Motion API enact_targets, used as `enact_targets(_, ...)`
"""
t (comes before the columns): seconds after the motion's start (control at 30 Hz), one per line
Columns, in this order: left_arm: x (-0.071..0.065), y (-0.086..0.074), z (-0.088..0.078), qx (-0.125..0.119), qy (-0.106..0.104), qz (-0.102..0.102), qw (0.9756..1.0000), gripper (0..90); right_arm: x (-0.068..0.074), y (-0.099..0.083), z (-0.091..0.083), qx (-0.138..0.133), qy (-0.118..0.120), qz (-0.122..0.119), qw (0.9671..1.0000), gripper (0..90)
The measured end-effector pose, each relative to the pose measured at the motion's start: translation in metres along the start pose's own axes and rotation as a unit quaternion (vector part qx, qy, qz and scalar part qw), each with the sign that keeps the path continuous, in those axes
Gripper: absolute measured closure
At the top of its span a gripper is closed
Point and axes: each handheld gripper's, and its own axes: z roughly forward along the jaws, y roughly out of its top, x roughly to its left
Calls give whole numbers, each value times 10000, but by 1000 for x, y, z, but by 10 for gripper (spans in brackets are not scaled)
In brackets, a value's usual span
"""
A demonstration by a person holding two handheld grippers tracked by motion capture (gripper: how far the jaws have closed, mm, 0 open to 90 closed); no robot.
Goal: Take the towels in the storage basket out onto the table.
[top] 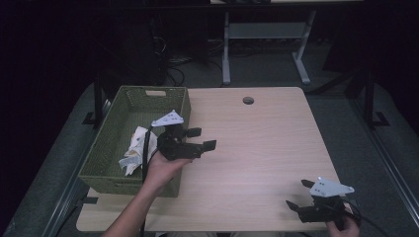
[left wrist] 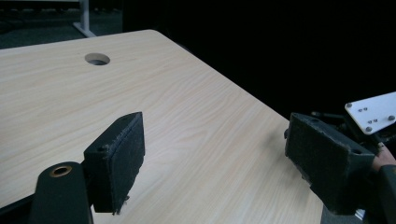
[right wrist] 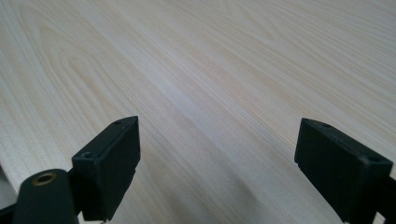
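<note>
Bench (top: 257, 148) with green basket (top: 111, 148) at its left edge. Crumpled paper (top: 133, 150) is seen lying inside the basket, beside the left gripper (top: 201, 139), whose fingers (left wrist: 116, 163) are spread wide and empty over the basket's right wall. The right gripper (top: 295, 206) (near the front right corner) is likewise held open, gripping nothing. The bench carries nothing loose, so the clearing is judged essentially complete. No legible writing is found.
</note>
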Motion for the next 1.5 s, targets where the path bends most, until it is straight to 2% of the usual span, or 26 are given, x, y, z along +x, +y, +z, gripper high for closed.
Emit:
enact_targets(0.1,4,1,-5,-10,41,-49,10000,200,0,0,0,4,-2,-6,10000,140)
enact_targets(0.3,11,2,-19,-52,221,-23,9997,200,1,0,0,-5,2,-32,10000,140)
enact_targets(0.4,16,2,-27,-117,213,-154,9996,200,1,0,0,-14,-2,-68,10000,140)
enact_targets(0.6,26,4,-39,-186,340,-230,9990,200,1,0,-1,-39,7,-8,10000,140)
enact_targets(0.73,36,4,-48,-199,410,-315,9985,200,1,0,-1,-31,-12,-13,10000,140)
enact_targets(0.77,42,3,-53,-171,473,-341,9982,200,1,0,0,-9,-9,-7,10000,140)
enact_targets(0.83,49,0,-58,-196,526,-472,9973,200,1,0,0,-2,-7,1,10000,140)
enact_targets(0.87,49,0,-58,-196,526,-472,9973,200,1,0,0,-2,-7,1,10000,140)
enact_targets(0.9,57,-3,-64,-204,530,-593,9966,199,1,0,0,-5,-12,-29,10000,140)
enact_targets(1.0,68,-7,-73,-322,550,-807,9947,200,2,1,0,-14,-4,-43,10000,140)
enact_targets(1.07,72,-9,-75,-281,570,-850,9944,200,2,1,0,-1,-3,-48,10000,140)
enact_targets(1.1,82,-12,-79,-141,678,-945,9931,200,3,1,1,1,13,-74,10000,140)
enact_targets(1.13,82,-12,-79,-141,678,-945,9931,200,3,1,1,1,13,-74,10000,140)
enact_targets(1.17,90,-16,-83,-167,752,-1079,9912,200,4,1,1,16,30,-91,10000,140)
enact_targets(1.23,95,-19,-85,-147,807,-1117,9903,201,4,1,1,24,36,-103,9999,140)
enact_targets(1.27,103,-24,-89,-100,1022,-1207,9874,200,3,1,1,11,36,-108,9999,140)
enact_targets(1.33,107,-26,-90,-72,1002,-1282,9866,201,3,1,0,7,34,-96,9999,140)
enact_targets(1.37,114,-30,-93,18,1098,-1342,9848,202,2,1,0,9,33,-117,9999,140)
enact_targets(1.43,119,-32,-95,87,1136,-1387,9838,202,2,1,1,12,29,-124,9999,140)
enact_targets(1.5,125,-34,-97,162,1224,-1513,9807,203,2,1,0,14,24,-134,9999,140)
